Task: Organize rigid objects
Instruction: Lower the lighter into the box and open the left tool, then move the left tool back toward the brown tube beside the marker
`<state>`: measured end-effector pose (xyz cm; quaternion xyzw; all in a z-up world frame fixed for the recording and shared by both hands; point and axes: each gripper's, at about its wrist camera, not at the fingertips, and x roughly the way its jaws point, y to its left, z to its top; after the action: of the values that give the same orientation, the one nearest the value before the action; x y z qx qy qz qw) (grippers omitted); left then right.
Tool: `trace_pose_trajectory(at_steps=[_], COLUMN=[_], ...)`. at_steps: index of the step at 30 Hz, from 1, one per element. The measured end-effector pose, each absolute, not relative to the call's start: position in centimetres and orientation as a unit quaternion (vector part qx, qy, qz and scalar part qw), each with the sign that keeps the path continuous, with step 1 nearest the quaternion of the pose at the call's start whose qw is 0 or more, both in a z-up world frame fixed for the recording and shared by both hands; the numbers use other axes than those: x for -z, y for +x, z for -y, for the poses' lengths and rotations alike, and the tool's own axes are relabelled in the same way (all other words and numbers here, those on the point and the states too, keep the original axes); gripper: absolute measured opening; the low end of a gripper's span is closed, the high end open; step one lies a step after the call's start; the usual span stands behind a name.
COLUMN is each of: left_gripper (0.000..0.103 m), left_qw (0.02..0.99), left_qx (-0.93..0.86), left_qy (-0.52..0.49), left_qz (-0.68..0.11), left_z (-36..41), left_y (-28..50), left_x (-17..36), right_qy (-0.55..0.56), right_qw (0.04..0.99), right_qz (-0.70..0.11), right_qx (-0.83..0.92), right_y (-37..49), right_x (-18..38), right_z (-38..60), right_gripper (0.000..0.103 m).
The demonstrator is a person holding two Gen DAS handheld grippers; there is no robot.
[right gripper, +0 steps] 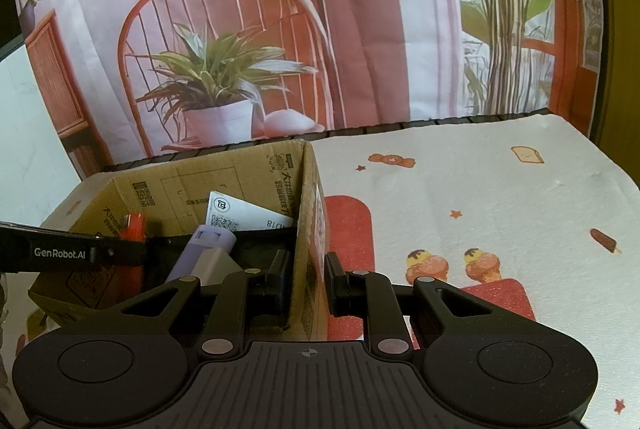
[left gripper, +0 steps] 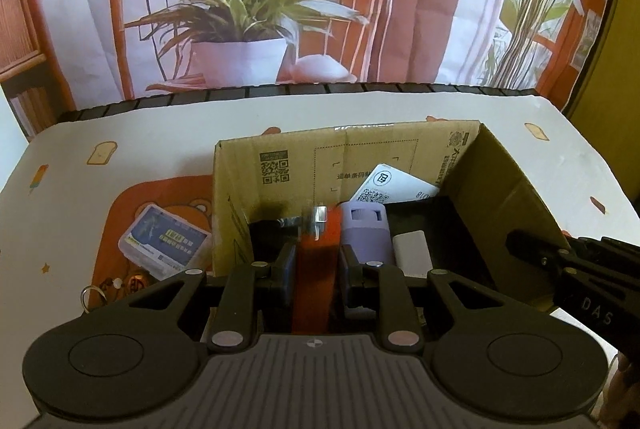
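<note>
The left gripper (left gripper: pixel 314 269) clamps the orange lighter (left gripper: pixel 314 265) over the cardboard box (left gripper: pixel 400 149) — seemingly to drop it in — while the right gripper (right gripper: pixel 308 285) pinches the box's wall, steadying it.

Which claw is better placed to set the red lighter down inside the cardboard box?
Left. The left claw already grips the red lighter over the cardboard box; the right claw is clamped on the box's wall.
</note>
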<state>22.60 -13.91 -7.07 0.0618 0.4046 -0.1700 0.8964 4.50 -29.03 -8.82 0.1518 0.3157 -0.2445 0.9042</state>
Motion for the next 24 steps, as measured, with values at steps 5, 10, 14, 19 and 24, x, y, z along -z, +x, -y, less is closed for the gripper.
trace_pose_trajectory(at_steps=[5, 10, 14, 19, 24], left_gripper=[0.024, 0.046, 0.065, 0.077, 0.098], left_qw=[0.897, 0.901, 0.905, 0.907, 0.919], left_qx=[0.169, 0.172, 0.179, 0.193, 0.185], left_qy=[0.061, 0.051, 0.049, 0.037, 0.048], left_qz=[-0.404, -0.395, -0.383, -0.372, -0.346], left_z=[13.9, 13.4, 13.0, 12.5, 12.1], left_y=[22.5, 22.1, 21.5, 20.8, 19.4], left_x=[7.1, 6.6, 5.9, 4.9, 3.7], right_qy=[0.152, 0.153, 0.153, 0.153, 0.152], right_qw=[0.904, 0.904, 0.904, 0.904, 0.904], right_qz=[-0.316, -0.316, -0.316, -0.315, -0.314], right_qx=[0.244, 0.245, 0.245, 0.245, 0.245], right_y=[4.5, 4.5, 4.4, 4.5, 4.4], right_x=[8.8, 8.8, 8.8, 8.7, 8.6], right_z=[29.1, 29.1, 29.1, 29.0, 29.1], right_gripper=[0.018, 0.018, 0.018, 0.018, 0.018])
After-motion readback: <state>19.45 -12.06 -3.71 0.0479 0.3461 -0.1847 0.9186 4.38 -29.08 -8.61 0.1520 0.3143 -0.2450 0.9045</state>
